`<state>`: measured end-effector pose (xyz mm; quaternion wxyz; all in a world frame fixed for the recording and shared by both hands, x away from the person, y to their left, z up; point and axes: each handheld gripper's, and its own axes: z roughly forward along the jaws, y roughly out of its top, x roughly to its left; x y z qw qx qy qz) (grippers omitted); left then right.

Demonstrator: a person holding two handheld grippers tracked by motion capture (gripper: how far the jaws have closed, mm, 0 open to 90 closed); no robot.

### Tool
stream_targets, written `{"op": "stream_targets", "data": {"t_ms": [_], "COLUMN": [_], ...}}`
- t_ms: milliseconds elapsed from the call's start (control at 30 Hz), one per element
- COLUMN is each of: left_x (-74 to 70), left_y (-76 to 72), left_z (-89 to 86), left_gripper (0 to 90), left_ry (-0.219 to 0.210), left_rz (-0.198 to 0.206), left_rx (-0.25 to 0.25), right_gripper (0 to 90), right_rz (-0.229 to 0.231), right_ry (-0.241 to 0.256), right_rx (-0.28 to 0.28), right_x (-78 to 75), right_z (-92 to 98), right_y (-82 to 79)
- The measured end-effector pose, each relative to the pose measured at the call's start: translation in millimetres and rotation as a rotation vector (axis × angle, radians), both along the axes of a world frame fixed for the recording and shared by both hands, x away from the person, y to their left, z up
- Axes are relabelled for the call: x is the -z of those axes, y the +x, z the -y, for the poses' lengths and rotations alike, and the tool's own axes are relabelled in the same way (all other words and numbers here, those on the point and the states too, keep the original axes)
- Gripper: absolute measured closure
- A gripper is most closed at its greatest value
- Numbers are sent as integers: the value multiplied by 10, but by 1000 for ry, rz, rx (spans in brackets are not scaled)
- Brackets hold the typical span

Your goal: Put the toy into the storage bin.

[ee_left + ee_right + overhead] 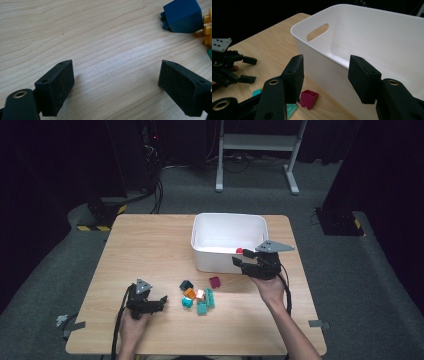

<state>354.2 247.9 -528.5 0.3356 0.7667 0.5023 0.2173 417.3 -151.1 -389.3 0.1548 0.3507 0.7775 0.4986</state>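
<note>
Table [150,245], pale wood, carrying 1 white bin [202,255] toward its far right corner and a loose cluster of small toy blocks near the middle of its near half; work in hand, by the look of it: moving blocks into the bin. Right gripper [241,257]: held at the bin's near wall, jaws spread, nothing between them; in the right gripper view the jaws [325,72] straddle the bin's rim, 1 over the inside, 1 over the outside. Inside the bin, 1 red block [239,251] close to the near wall, just beside this gripper. Left gripper [159,302]: low over the near left part of the table, jaws released and wide, empty; bare wood between them in the left gripper view [115,82]. Governing relation: the cluster lies to the right of the left gripper, ahead of its jaws, near but not touching; the dark blue block [183,16] is the nearest piece, at the cluster's left far side; the left gripper is the nearer of the 2 to it. Other pieces: orange block [189,293]; teal blocks [205,302]; magenta block [214,282], standing apart between the cluster and the bin's near wall, below the right gripper. Obstruction: none between left jaws and the dark blue block; neighbours crowd its right side, so a clean closing likely needs approach from the left.
</note>
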Motion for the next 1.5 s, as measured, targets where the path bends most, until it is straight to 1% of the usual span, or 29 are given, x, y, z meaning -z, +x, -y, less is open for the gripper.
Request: {"op": "stream_targets", "data": {"t_ms": [67,200,300,333,367,500,533,567,600,633,833,967,1000,1033,1067,1167,1267,1433,1500], "left_x": [0,0,0,0,0,0,0,0,0,0,0,0,0,0,0,0,0,0,0], "left_y": [0,0,0,0,0,-1,-1,-1,-1,-1,-1,0,0,-1,-1,0,-1,-1,-1], "left_z": [0,0,0,0,0,1,1,0,0,0,1,0,0,0,1,0,0,0,0], "left_gripper": [130,130,131,130,131,131,131,130,130,131,130,131,130,130,130,131,130,130,130], "left_ry": [0,0,0,0,0,0,0,0,0,0,0,0,0,0,0,0,0,0,0], "left_rz": [0,0,0,0,0,0,0,0,0,0,0,0,0,0,0,0,0,0,0], "left_rx": [0,0,-1,-1,0,-1,-1,-1,-1,-1,-1,-1,-1,-1,-1,-1,-1,-1,-1], "right_gripper": [465,465,465,465,465,466,466,466,466,466,465,465,465,465,466,465,465,465,466], "right_rz": [-4,-36,-63,-63,-74,-95,-95,-109,-109,-128,-167,-188,-188,-199,-199,-211,-216,-218,-228], "right_ry": [0,-23,-25,-25,-29,-33,-33,-38,-38,-31,-25,-33,-33,-37,-40,-36,-33,-44,-51], "right_rx": [-13,-44,-59,-59,-66,-73,-73,-75,-75,-80,-84,-95,-95,-100,-104,-109,-113,-122,-123], "right_x": [52,196,315,315,389,543,543,635,635,726,932,1013,1013,1045,1060,1091,1116,1155,1177], "right_z": [-33,-124,-183,-183,-223,-299,-299,-338,-338,-368,-459,-527,-527,-561,-575,-620,-670,-736,-775], "right_y": [-45,-102,-137,-137,-159,-208,-208,-233,-233,-251,-293,-320,-320,-328,-328,-328,-324,-321,-326]}}
